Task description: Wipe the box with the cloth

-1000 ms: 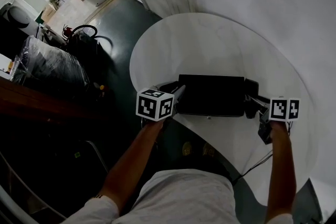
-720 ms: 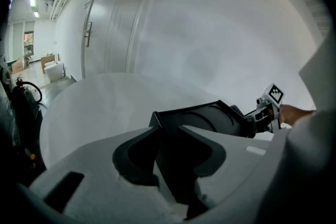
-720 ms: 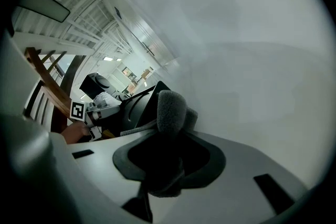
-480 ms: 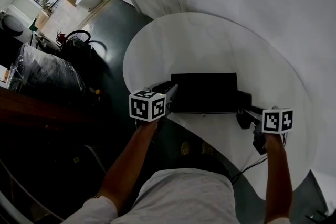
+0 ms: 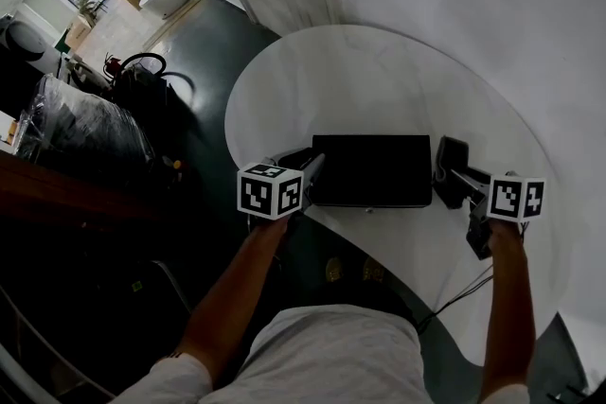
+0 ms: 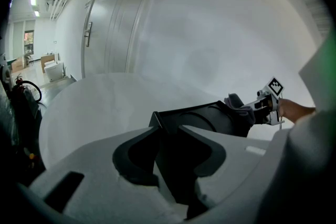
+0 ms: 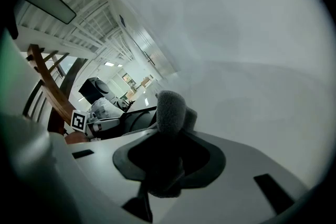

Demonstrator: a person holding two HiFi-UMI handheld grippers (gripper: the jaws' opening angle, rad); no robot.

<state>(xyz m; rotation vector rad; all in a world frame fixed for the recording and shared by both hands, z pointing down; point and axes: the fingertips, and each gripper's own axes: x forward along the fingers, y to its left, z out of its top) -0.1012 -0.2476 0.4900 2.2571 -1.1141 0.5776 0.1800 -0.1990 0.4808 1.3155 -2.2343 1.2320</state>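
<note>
A black box [image 5: 371, 170] lies on the round white table [image 5: 379, 80]. My left gripper [image 5: 308, 168] is shut on the box's left end wall, and that wall [image 6: 173, 128] stands between its jaws [image 6: 168, 157]. My right gripper [image 5: 461, 177] is shut on a dark grey cloth [image 5: 451, 167] and holds it at the box's right end. Whether cloth and box touch, I cannot tell. In the right gripper view the cloth [image 7: 171, 110] bulges up from my gripper [image 7: 169, 162], with the box [image 7: 137, 120] behind it. In the left gripper view the cloth [image 6: 239, 112] shows at the box's far end.
The table's near edge [image 5: 398, 284] curves just in front of the person's torso. A cable [image 5: 454, 298] trails from the right gripper over the tabletop. Off the table to the left, dark floor with wrapped bundles [image 5: 85, 123] and a wooden rail [image 5: 57, 189].
The right gripper drew the cloth toward me along the box's right end, then carried it back up beside that end. The left gripper and the box kept still.
</note>
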